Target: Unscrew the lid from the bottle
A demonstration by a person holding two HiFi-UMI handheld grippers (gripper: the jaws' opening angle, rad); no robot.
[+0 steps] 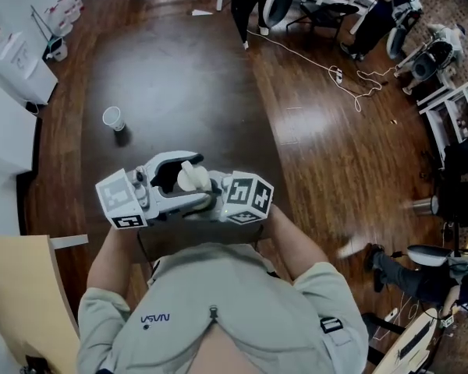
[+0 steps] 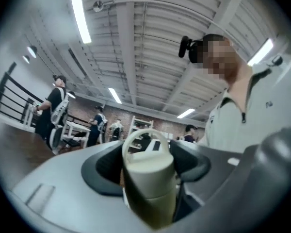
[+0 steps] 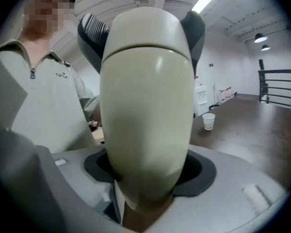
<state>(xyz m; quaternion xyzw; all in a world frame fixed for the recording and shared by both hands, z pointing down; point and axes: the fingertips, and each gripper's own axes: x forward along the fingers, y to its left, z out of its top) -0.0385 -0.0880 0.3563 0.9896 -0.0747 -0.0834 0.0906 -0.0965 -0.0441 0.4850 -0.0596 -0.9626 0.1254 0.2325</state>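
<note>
Right tongs (image 3: 144, 30) clamp the bottle (image 3: 145, 120); left tongs (image 2: 146, 152) grip its lid (image 2: 149, 173).

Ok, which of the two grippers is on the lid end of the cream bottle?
The left gripper: its jaws grip the cream loop-handled lid. The right gripper instead clamps the smooth cream bottle lower down, below the lid seam.

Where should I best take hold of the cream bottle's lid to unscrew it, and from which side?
Grip the lid on its round side wall, below the loop handle, coming end-on from the top of the bottle. The wall is cylindrical, so opposite sides probably give an even hold; the thin loop would likely twist.
</note>
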